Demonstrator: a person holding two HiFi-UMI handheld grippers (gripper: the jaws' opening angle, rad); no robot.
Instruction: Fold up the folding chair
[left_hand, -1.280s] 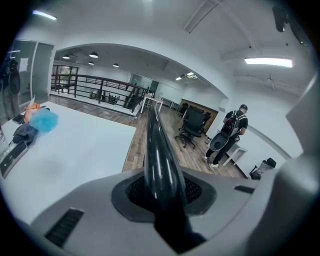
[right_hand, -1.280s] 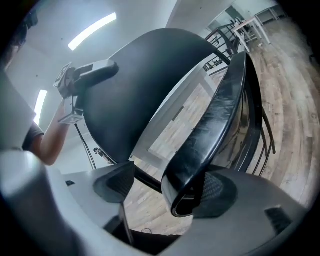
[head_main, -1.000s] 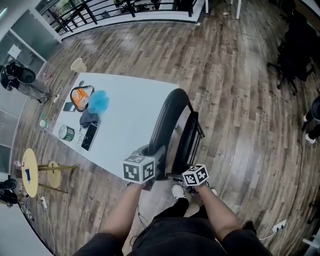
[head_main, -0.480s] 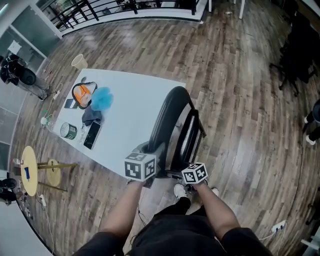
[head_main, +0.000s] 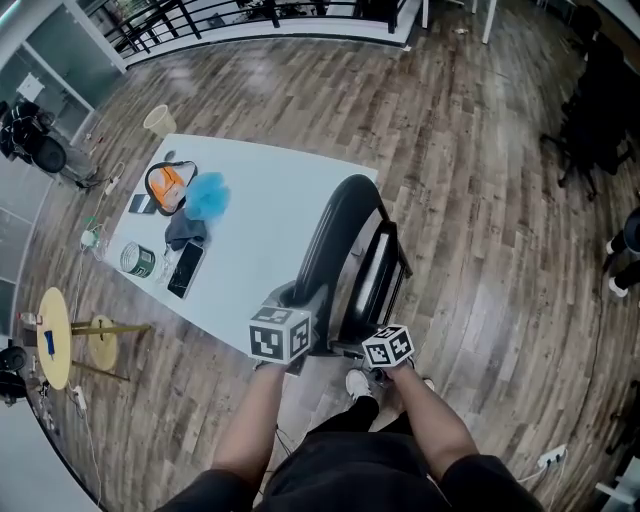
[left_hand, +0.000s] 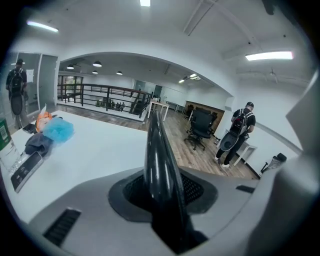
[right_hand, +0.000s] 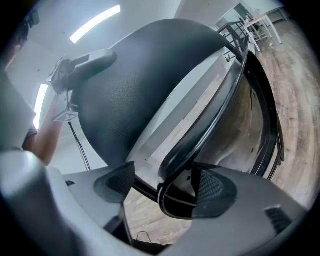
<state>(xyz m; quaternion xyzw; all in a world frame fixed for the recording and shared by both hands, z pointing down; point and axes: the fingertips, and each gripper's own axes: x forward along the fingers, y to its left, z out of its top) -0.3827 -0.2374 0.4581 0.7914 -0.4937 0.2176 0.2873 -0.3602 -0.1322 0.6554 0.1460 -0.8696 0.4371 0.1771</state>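
Black and nearly flat, the chair (head_main: 340, 250) stands upright just right of centre in the head view, its back hard against the white tabletop's (head_main: 260, 230) right edge. The left gripper (head_main: 298, 302) sits at 6 o'clock on the back's near end, with the right gripper (head_main: 368, 352) just beside it at 5 o'clock, low on the seat side. At 9 o'clock on the tabletop lie an orange pouch (head_main: 163, 188), a blue puff (head_main: 205, 197), a dark cloth (head_main: 184, 231), a phone (head_main: 186, 270) and a tin (head_main: 136, 260), all well apart from the chair. A yellow stool (head_main: 50, 338) stands at 8 o'clock on the wood floor (head_main: 480, 220), and office chairs (head_main: 590, 110) at 2 o'clock.

Left gripper view: the back's thin rim (left_hand: 159, 155) runs up between the jaws, which are opening, with both pads against it. The tabletop spreads to 9 o'clock, and a person with a backpack (left_hand: 240, 132) stands at 3 o'clock.

Right gripper view: the jaws stand apart. The seat's curved rim (right_hand: 210, 135) passes between them, close against the 3 o'clock pad, while the 9 o'clock pad is clear of it. The back (right_hand: 140, 90) fills 12 o'clock.
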